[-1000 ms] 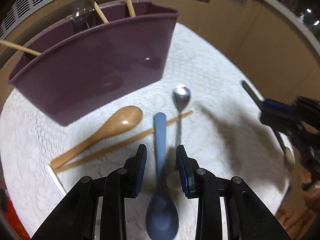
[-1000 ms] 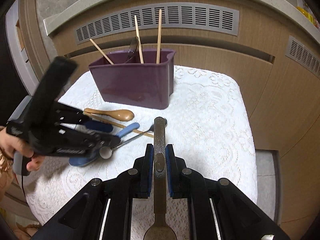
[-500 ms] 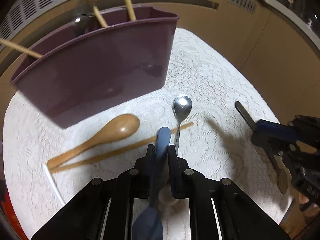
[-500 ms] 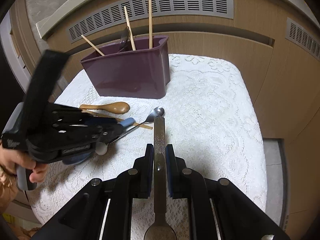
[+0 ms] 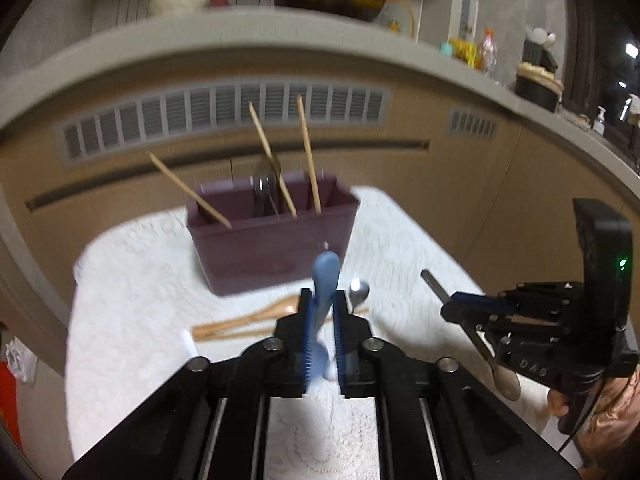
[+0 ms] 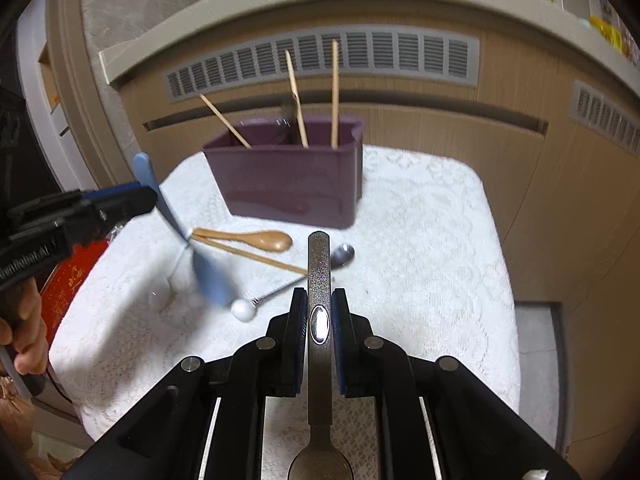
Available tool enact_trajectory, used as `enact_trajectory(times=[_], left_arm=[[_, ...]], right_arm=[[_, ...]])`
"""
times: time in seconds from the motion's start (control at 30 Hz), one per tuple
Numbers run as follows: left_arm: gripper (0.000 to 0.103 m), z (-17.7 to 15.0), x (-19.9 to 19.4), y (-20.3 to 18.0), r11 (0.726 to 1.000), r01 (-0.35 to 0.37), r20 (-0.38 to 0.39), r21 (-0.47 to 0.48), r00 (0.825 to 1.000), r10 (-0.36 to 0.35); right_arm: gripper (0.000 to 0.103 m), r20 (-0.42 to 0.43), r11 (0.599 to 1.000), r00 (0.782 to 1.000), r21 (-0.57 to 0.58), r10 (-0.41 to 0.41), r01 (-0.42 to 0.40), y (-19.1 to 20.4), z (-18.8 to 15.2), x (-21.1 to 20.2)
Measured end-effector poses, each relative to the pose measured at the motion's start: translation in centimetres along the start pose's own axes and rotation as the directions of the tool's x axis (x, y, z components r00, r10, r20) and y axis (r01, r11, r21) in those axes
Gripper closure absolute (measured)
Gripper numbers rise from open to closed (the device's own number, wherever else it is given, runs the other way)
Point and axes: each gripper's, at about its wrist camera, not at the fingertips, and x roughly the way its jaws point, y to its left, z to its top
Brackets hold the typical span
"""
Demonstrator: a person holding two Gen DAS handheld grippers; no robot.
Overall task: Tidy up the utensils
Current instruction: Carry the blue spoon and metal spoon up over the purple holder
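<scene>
Currently we hold a utensil in each hand-held gripper. The left hand-held gripper (image 5: 323, 312) is clamped on the blue spoon (image 5: 326, 280), handle up and forward, bowl hanging below the jaws, clear of the surface (image 6: 420, 216). The right hand-held gripper (image 6: 319, 312) is closed on the speckled metal spoon (image 6: 319, 264), handle pointing ahead, bowl back toward us.

The purple caddy (image 6: 288, 176) stands ahead of both, already carrying three wooden chopsticks (image 6: 335, 92) and a dark utensil. Between caddy and jaws lie a wooden spoon (image 6: 256, 238), a loose chopstick (image 6: 256, 256) and a silver spoon with a white ball end (image 6: 340, 256).

Risks, as we judge them:
- The blue spoon sits tilted in the left jaws and is blurred; a grip this far from the bowl may let it pivot or slip.
- The upright chopsticks crowd the caddy mouth; a spoon lowered carelessly could knock them or catch the divider.
- Both hands heading for one caddy may collide.

Against a second ago: the left jaws then stood open around the blue spoon lying flat; now they are shut and the spoon is lifted, the left view raised to show the caddy from farther back. The right grip is unchanged, slightly higher.
</scene>
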Motion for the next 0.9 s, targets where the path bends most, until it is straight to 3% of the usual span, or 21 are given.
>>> enact_trajectory(times=[0.23, 0.3, 0.4, 0.47, 0.5, 0.57, 0.6, 0.7, 0.9], left_arm=[[0.097, 4.1, -3.6, -0.4, 0.999, -0.02, 0.139, 0.035, 0.99, 0.015], [0.096, 4.7, -3.5, 0.6, 0.999, -0.033, 0.13, 0.013, 0.991, 0.031], [0.091, 4.1, -1.5, 2.7, 0.999, -0.031, 0.03, -0.041, 0.999, 0.033], [0.071, 2.8, 0.5, 3.4, 0.998, -0.014, -0.071, -0.054, 0.997, 0.01], [0.067, 2.1, 1.6, 3.6, 0.998, 0.017, -0.116, -0.054, 0.993, -0.023], [0.049, 0.3, 4.5, 3.5, 0.993, 0.109, -0.215, -0.047, 0.97, -0.117], [0.048, -0.5, 5.9, 3.3, 0.992, 0.123, -0.26, -0.04, 0.957, -0.13], [0.047, -2.1, 9.8, 2.4, 0.996, 0.083, -0.359, 0.013, 0.93, -0.073], [0.047, -2.7, 14.9, 1.4, 0.999, 0.046, -0.436, 0.007, 0.899, -0.038]], right_arm=[[0.091, 0.132, 0.997, 0.991, -0.072, -0.027, 0.037, 1.6, 3.9, -3.8], [0.091, 0.143, 0.995, 0.989, -0.084, -0.038, 0.05, 1.8, 4.4, -3.9], [0.091, 0.106, 0.997, 0.994, -0.072, -0.027, 0.035, 1.4, 4.0, -3.1], [0.091, 0.065, 0.998, 0.998, -0.061, -0.023, 0.027, 1.0, 3.2, -2.0], [0.091, 0.05, 0.998, 0.999, -0.055, -0.023, 0.025, 0.9, 2.9, -1.5], [0.091, 0.016, 0.999, 1.0, -0.041, -0.014, 0.014, 0.6, 2.1, -0.4], [0.091, 0.001, 0.999, 1.0, -0.032, -0.013, 0.013, 0.4, 1.7, 0.1], [0.091, -0.032, 1.0, 0.999, -0.018, 0.0, 0.0, -0.1, 0.9, 1.2], [0.091, -0.055, 1.0, 0.998, -0.024, -0.02, 0.018, -0.7, -0.2, 2.3]])
